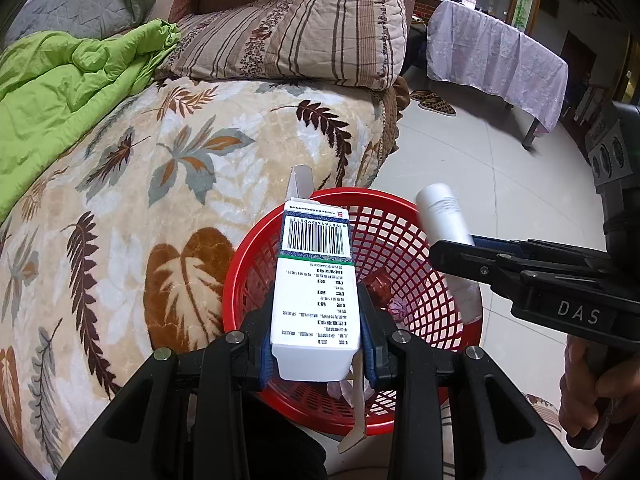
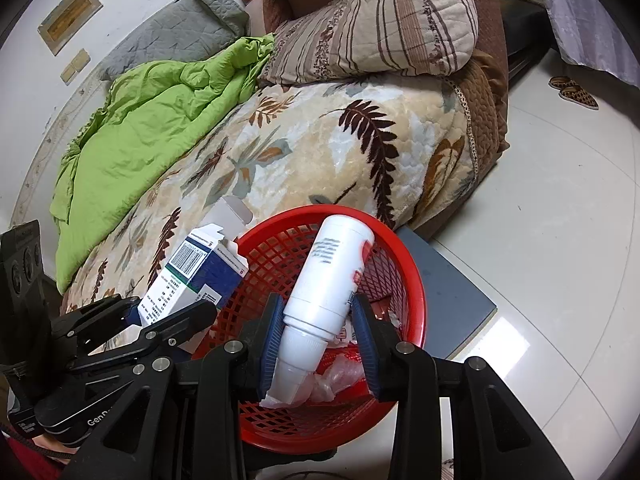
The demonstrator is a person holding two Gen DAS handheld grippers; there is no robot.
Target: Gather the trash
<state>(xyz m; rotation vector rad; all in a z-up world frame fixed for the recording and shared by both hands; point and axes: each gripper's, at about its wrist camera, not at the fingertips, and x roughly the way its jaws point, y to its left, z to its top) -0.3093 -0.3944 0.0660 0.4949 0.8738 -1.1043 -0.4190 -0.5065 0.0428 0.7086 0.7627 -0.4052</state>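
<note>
Two claws over one red basket [image 1: 256, 248] standing on the tiled floor [image 2: 560, 208] beside a bed: left claw [image 1: 318, 344] clamped on one white carton [image 1: 316, 280], right claw [image 2: 318, 336] closed around one white bottle [image 2: 332, 276]; crumpled scraps lie inside the basket

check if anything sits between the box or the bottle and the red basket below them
Nothing visible does. The box in the left gripper and the bottle in the right gripper both hang over the open red basket.
</note>
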